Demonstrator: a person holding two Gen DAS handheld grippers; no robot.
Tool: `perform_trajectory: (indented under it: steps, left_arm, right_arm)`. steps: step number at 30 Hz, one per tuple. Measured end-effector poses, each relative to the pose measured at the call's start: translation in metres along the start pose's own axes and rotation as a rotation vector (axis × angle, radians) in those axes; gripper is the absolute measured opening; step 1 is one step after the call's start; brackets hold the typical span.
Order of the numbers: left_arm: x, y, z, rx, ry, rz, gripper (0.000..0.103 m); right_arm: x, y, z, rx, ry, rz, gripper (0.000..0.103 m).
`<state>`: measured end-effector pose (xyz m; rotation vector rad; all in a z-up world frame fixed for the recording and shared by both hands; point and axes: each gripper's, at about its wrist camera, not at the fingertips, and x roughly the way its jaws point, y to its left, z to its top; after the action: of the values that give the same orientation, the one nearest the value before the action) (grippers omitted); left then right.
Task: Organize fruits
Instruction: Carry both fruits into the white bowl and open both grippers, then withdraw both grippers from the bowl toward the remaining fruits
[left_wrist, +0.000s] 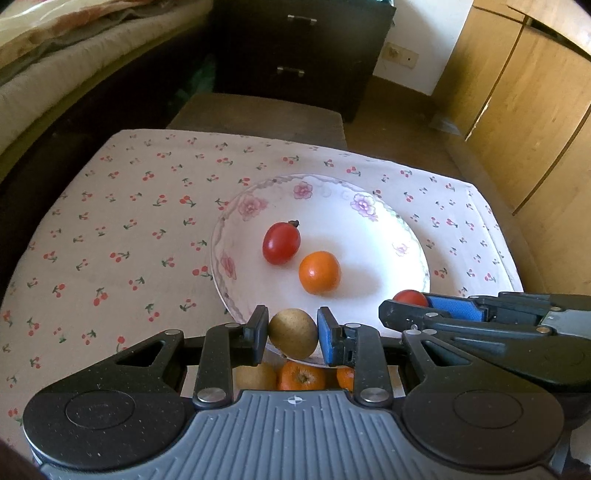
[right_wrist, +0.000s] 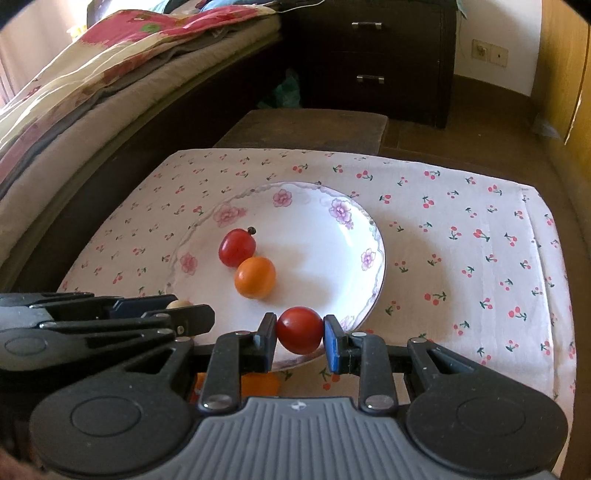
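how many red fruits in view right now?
2. One red fruit with a stem lies on the plate beside the orange fruit. The other red fruit is clamped in the right gripper over the plate's near rim. More may be hidden under the grippers.

White plate (left_wrist: 402, 236) — pink flowers.

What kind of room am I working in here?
Most likely a bedroom in a home. A bed with a floral quilt runs along the left, a dark chest of drawers stands beyond, and wooden wardrobe doors show at right.
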<state>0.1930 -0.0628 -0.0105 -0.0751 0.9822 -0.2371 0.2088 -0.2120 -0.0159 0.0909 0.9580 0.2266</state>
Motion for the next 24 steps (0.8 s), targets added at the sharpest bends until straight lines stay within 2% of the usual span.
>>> perform_trajectory:
  steps: [16,24]
  left_arm:
    - [0.0005,0.0007,0.0028,-0.010,-0.009,-0.002,0.036]
    - [-0.0031,0.0019,0.0053,-0.027,-0.022,-0.008,0.043]
  right_arm:
    - [0.0014,-0.0020,0.0027,0.011,-0.015,-0.006,0.030]
    - [-0.0028,-0.0035,0.0046,0.024,-0.035,-0.012,0.030]
